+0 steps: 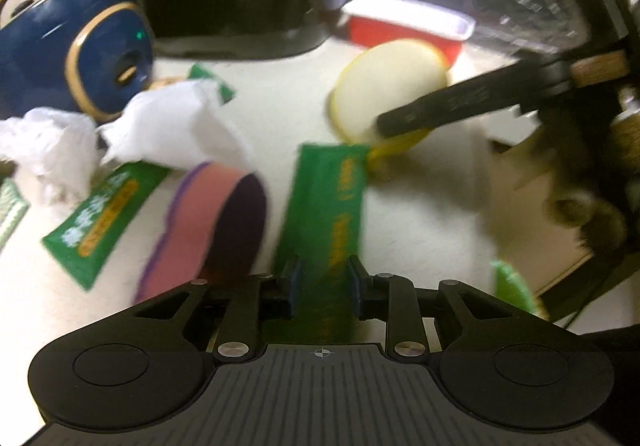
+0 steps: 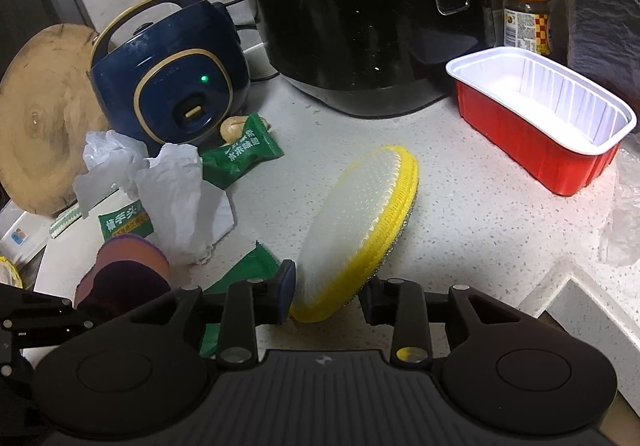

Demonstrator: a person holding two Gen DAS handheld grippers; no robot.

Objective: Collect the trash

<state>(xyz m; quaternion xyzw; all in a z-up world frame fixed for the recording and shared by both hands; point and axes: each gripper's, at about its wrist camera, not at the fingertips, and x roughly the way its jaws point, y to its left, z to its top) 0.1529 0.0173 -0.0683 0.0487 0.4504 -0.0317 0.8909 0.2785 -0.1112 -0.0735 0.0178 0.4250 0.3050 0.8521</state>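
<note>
On the counter (image 2: 460,206), both grippers' jaws bracket items, grip unclear: left (image 1: 323,278) green wrapper (image 1: 326,214), print blurred; right (image 2: 330,288) yellow-rimmed scrubber (image 2: 356,214).

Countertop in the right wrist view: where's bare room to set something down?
The widest bare patch of counter lies between the yellow sponge and the red tray, running down to its front edge. A smaller strip lies between the sponge and the black cooker. The left is crowded: crumpled tissues and green wrappers pile up before the blue cooker.
</note>
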